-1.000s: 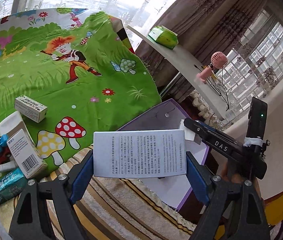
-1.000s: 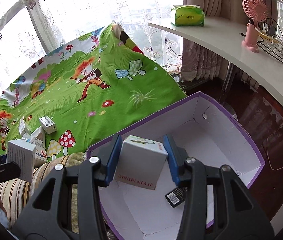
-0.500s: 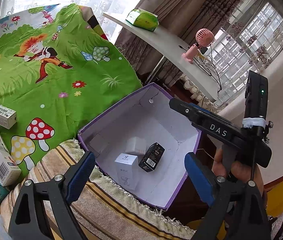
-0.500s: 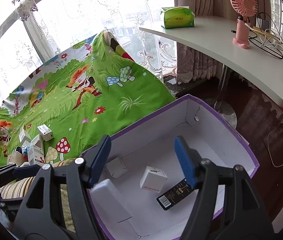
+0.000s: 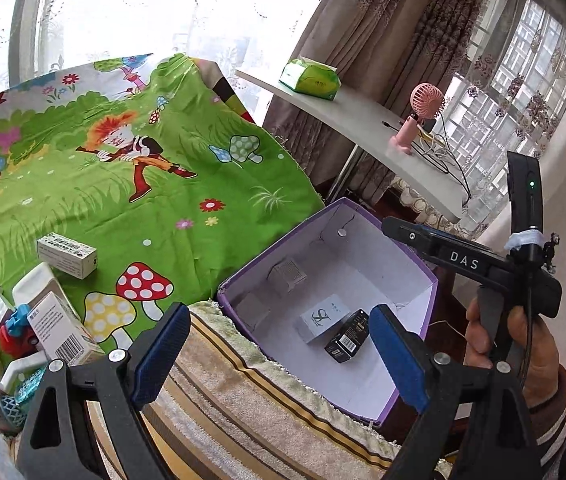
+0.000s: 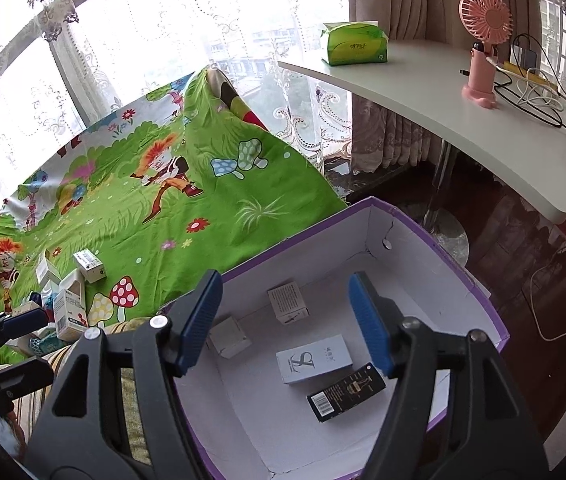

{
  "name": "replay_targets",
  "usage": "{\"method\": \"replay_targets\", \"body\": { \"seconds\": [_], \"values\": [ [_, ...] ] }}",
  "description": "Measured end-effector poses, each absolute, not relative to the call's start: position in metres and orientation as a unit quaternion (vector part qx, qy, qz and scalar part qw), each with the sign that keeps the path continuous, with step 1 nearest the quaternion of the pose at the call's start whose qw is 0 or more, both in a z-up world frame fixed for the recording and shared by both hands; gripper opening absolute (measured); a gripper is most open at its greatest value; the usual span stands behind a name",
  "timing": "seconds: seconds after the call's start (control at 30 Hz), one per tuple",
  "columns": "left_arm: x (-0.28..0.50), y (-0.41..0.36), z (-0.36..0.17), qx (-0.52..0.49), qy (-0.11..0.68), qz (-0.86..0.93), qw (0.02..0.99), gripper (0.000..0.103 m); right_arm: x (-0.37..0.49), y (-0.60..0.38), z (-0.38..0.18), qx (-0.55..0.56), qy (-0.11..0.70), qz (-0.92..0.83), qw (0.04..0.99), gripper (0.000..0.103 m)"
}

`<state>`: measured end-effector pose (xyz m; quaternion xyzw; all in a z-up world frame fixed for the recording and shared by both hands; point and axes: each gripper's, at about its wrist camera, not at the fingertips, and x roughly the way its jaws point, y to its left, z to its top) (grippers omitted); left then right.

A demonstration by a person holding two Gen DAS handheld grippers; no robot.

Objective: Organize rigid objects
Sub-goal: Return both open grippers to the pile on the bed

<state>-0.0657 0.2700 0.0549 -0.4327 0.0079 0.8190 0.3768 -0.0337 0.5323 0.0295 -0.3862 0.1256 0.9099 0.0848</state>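
A purple-rimmed white box (image 6: 487, 292) lies below both grippers. In it are a white carton with a logo (image 6: 315, 360), a black carton (image 6: 347, 392), a white printed carton (image 6: 289, 302) and a small white cube (image 6: 229, 336). My right gripper (image 6: 285, 292) hangs open over the box with nothing between its blue pads. My left gripper (image 5: 279, 332) is open and bare over the near rim of the box (image 5: 429, 284). More cartons (image 5: 67, 254) and a red toy car (image 5: 17, 332) lie on the green cartoon mat (image 5: 163, 200). A hand (image 5: 531, 344) holds the right tool.
A striped rug (image 5: 243, 392) covers the edge beside the box. A white desk (image 6: 443, 112) at the right carries a pink fan (image 6: 483, 40), a green tissue pack (image 6: 355, 46) and cables. Curtains and windows stand behind, with dark floor under the desk.
Each gripper held a white carton a second ago. Both have opened, and those cartons now lie in the purple box. The left view has swung back toward the mat.
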Motion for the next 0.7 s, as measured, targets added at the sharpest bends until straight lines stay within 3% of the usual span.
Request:
{"method": "replay_targets", "body": {
  "seconds": [0.7],
  "values": [
    [-0.067,0.148,0.053,-0.429,-0.059,0.863,0.261,0.092,-0.043,0.475,0.022,-0.409,0.115,0.905,-0.001,0.069]
  ]
}}
